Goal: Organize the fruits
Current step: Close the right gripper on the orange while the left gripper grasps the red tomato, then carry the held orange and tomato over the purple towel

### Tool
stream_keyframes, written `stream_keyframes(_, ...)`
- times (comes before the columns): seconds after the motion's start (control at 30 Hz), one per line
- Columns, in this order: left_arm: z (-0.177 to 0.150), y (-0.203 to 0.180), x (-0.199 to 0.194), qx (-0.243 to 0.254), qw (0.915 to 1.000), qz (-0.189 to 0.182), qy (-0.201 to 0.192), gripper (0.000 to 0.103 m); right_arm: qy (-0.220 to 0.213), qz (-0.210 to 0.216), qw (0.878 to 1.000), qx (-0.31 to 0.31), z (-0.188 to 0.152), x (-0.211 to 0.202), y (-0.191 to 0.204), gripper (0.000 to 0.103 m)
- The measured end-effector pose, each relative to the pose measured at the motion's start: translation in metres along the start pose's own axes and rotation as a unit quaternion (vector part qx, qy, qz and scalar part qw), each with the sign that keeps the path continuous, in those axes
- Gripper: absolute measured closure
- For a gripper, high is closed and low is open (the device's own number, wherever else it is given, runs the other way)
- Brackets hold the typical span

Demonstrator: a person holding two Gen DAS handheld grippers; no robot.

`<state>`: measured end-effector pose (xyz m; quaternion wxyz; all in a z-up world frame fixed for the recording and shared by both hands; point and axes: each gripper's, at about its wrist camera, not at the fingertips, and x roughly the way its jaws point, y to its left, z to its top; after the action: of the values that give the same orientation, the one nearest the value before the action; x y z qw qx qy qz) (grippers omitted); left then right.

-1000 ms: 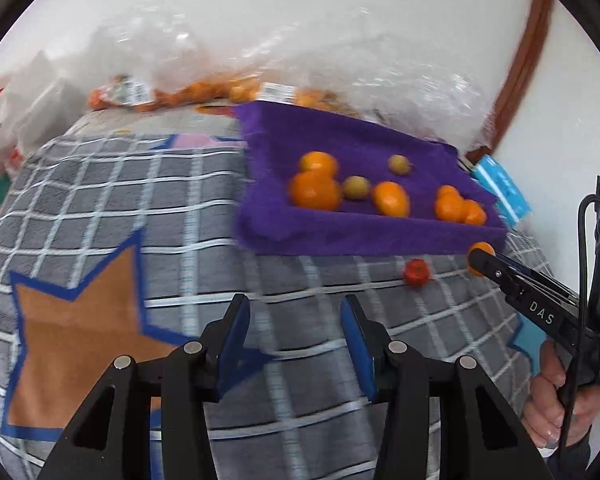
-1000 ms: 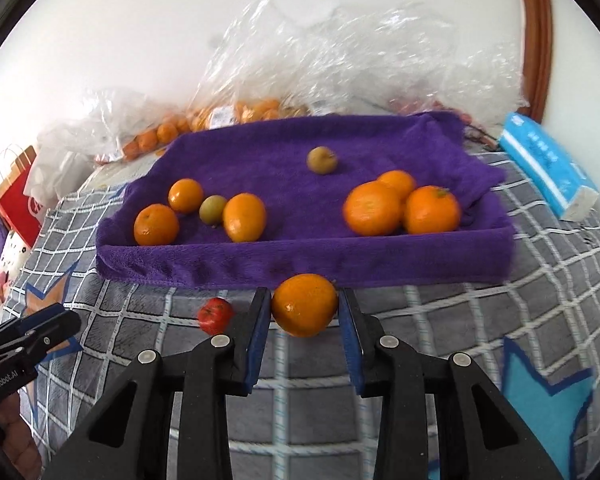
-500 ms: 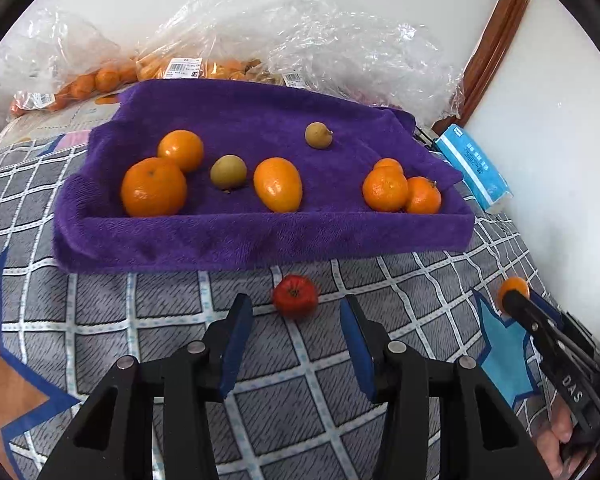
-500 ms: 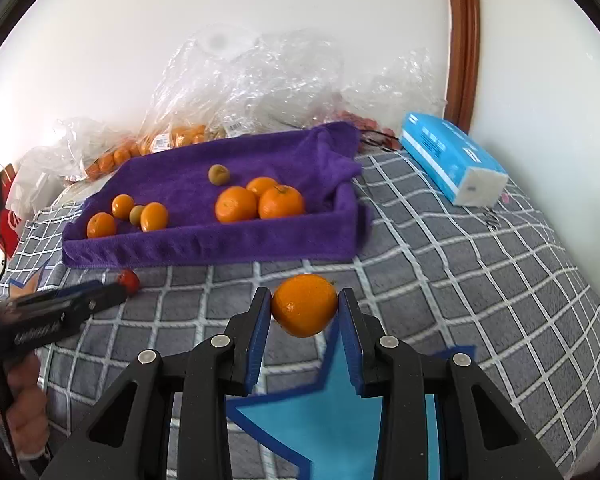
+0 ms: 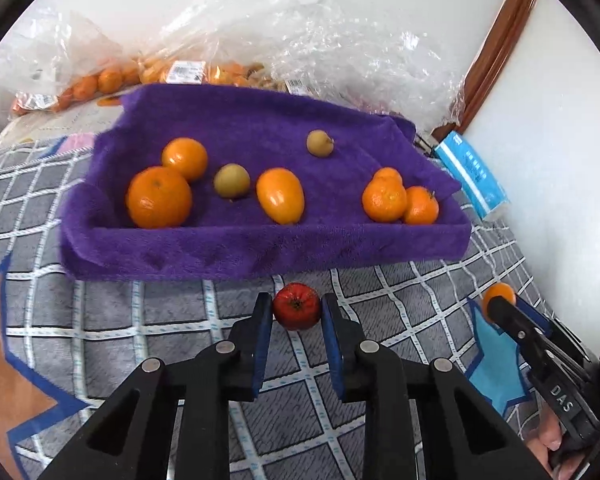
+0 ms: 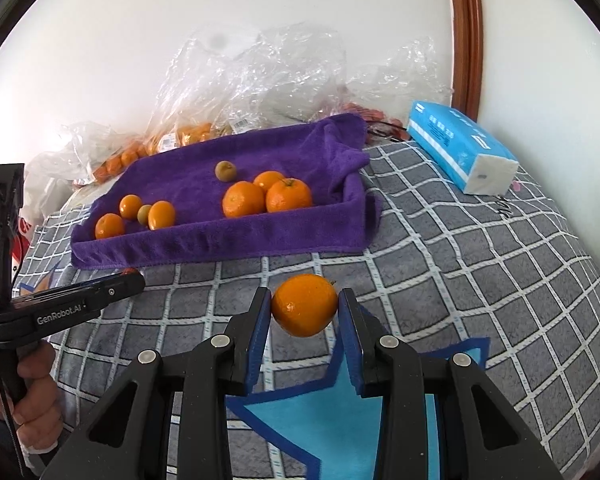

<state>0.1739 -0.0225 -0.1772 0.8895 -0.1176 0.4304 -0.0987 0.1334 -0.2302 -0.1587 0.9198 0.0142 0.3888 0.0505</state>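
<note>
Fruits are being gathered: the left gripper (image 5: pixel 296 314) has its jaws closed on a small red fruit (image 5: pixel 297 306) lying on the bed (image 5: pixel 140 320), and the right gripper (image 6: pixel 305 312) grips an orange (image 6: pixel 304 305) between its jaws. Next, both probably go ahead into the purple tray (image 5: pixel 260 248).

We find the checked blanket (image 6: pixel 480 264) open to the right of the purple towel tray (image 6: pixel 220 240). A tissue pack (image 6: pixel 460 152) stands near the wall. Crumpled plastic bags (image 5: pixel 300 40) crowd the tray's far side, blocking passage there.

Both grippers, left gripper (image 5: pixel 296 314) and right gripper (image 6: pixel 305 306), have fingers clamped.
</note>
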Motion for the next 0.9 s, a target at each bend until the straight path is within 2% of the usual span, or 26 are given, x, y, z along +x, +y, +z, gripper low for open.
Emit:
stream_keyframes(0.3,0.016,0.018,-0.036,-0.01,0.9995,0.019,-0.024,0.079,-0.018,0.005,1.0,-0.019,0.028,-0.009,0.026,0.069)
stream_keyframes(0.57,0.043,0.039,-0.058,-0.026,0.9982,0.025,-0.048,0.079,-0.043,0.002,0.999,-0.03,0.064,-0.013,0.049,0.069)
stream_keyframes(0.9,0.085,0.053,-0.054,-0.019,0.9969,0.036,-0.068,0.079,-0.054,0.003,0.998,-0.021,0.104,0.016,0.062,0.069)
